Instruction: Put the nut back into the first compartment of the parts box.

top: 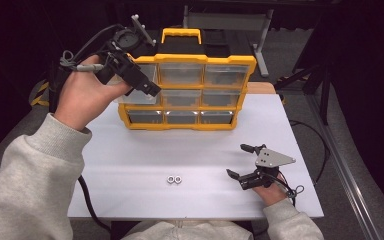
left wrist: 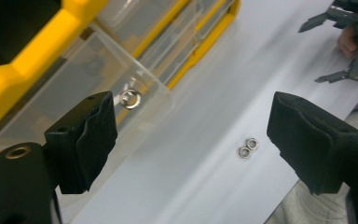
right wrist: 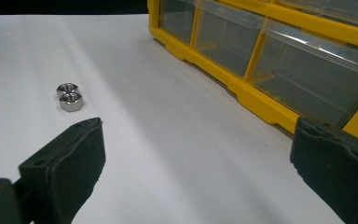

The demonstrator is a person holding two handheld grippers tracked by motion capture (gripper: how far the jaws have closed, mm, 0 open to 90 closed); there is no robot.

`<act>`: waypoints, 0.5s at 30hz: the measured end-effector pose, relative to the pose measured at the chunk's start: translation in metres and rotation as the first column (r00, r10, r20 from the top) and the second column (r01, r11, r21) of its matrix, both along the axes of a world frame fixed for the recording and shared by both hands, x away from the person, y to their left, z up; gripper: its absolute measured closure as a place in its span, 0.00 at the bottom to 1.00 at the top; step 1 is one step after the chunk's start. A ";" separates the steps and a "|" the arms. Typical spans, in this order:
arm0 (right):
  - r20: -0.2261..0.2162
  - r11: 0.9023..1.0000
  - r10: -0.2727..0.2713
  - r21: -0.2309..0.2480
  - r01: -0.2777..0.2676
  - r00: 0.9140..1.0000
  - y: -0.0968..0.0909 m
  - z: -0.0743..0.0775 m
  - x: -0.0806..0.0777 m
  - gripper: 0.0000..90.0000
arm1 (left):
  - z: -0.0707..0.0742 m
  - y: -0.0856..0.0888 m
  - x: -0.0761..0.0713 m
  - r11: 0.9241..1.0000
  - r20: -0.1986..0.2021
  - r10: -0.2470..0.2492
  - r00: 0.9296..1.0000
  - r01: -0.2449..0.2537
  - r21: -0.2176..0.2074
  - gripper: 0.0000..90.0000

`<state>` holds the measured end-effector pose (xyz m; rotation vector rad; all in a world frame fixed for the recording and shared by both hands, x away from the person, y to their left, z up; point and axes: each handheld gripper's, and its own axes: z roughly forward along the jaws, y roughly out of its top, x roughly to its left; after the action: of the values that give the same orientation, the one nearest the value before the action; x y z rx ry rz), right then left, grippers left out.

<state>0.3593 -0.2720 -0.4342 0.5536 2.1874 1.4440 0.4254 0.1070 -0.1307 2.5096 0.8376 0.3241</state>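
Note:
A yellow organizer (top: 200, 58) with clear drawers stands at the back of the white table (top: 130, 150). Its middle-left drawer (top: 130, 96) is pulled out, and in the left gripper view this drawer (left wrist: 74, 79) holds one steel nut (left wrist: 130, 99). My left gripper (top: 142, 80) hovers over that drawer, raised off the table, open and empty (left wrist: 191, 135). Two steel nuts (top: 174, 179) lie touching near the table's front edge. My right gripper (top: 235, 160) rests open on the table to their right, pointing left; its own view shows the nuts (right wrist: 69, 97) ahead on the left.
The organizer's other drawers (right wrist: 303, 74) are pushed in. A black carry handle section and a yellow grip (top: 181, 35) sit on its top. Cables trail off the table at both sides. Bare white table lies between the organizer and the nuts.

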 end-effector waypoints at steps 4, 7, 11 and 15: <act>0.003 1.000 0.000 0.008 0.000 1.000 -0.001 0.001 0.000 0.04 | -0.008 -0.005 -0.008 0.999 -0.014 -0.034 0.999 0.034 0.007 0.19; 0.007 1.000 -0.001 0.015 0.001 1.000 -0.001 0.001 -0.001 0.04 | -0.017 -0.009 -0.013 0.998 -0.021 -0.061 0.998 0.061 0.015 0.18; 0.009 1.000 -0.007 0.023 0.007 1.000 -0.002 0.002 -0.001 0.03 | -0.030 -0.016 -0.020 0.993 -0.036 -0.107 0.994 0.109 0.040 0.18; 0.009 1.000 -0.009 0.027 0.009 1.000 -0.002 0.002 -0.001 0.03 | -0.044 -0.024 -0.031 0.986 -0.030 -0.146 0.989 0.148 0.071 0.18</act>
<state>0.3584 -0.2745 -0.4324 0.5649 2.1589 1.4707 0.3946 0.0825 -0.1747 2.6304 0.6561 0.2789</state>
